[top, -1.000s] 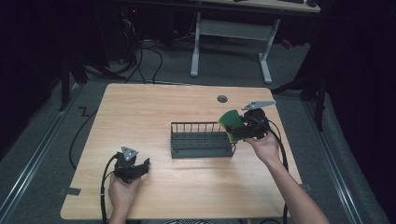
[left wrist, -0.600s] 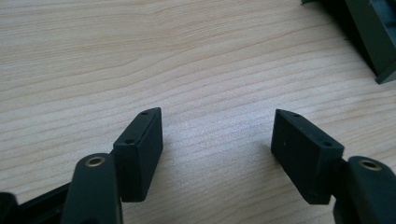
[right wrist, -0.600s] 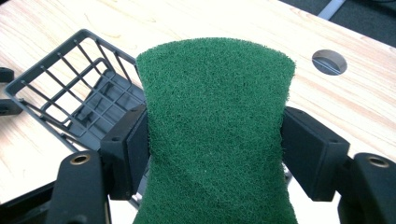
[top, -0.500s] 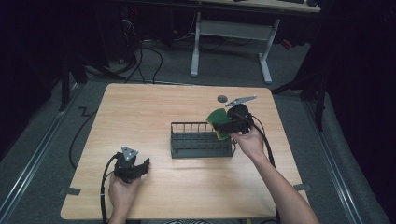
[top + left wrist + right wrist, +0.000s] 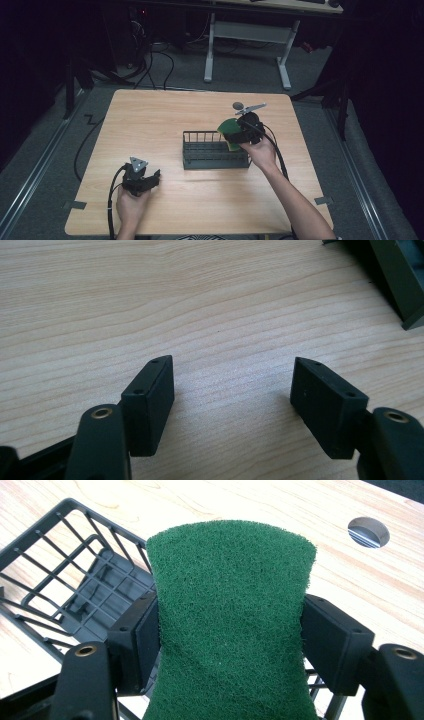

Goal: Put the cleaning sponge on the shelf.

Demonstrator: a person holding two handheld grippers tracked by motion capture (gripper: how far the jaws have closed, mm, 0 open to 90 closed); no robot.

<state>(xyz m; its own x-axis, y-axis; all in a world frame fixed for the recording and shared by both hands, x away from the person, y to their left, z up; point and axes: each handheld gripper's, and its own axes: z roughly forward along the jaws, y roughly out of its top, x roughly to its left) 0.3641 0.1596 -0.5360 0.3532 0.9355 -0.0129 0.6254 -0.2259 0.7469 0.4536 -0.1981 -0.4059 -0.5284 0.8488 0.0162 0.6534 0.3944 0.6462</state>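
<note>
Sponge (image 5: 230, 625), a green scouring pad with a yellow layer glimpsed beneath it in the high view, is pinched at its waist between the two fingers (image 5: 137, 640) of the right gripper (image 5: 239, 131), which have closed far enough to squeeze its sides inward. It hangs above the right end of the black wire rack (image 5: 215, 150), which stands near the middle of the bench (image 5: 150, 115), slightly toward the right edge. The step in hand looks like carrying the sponge over the rack to set it inside. The next move calls for lowering it between the wire walls, keeping it upright enough to clear the top rail, and then parting the fingers once it rests on the rack's floor. The left gripper (image 5: 141, 179) sits idle near the front left corner of the bench, its fingers (image 5: 150, 400) spread wide over bare wood and holding nothing; a dark corner of the rack (image 5: 395, 275) shows at the upper right of its view. The sponge's lower part is cut off by the bottom of the right gripper view and masked by the gripper from above, so how far it stands over the rack's floor is hard to judge. A round cable hole (image 5: 368, 531) lies in the bench beyond the sponge.
</note>
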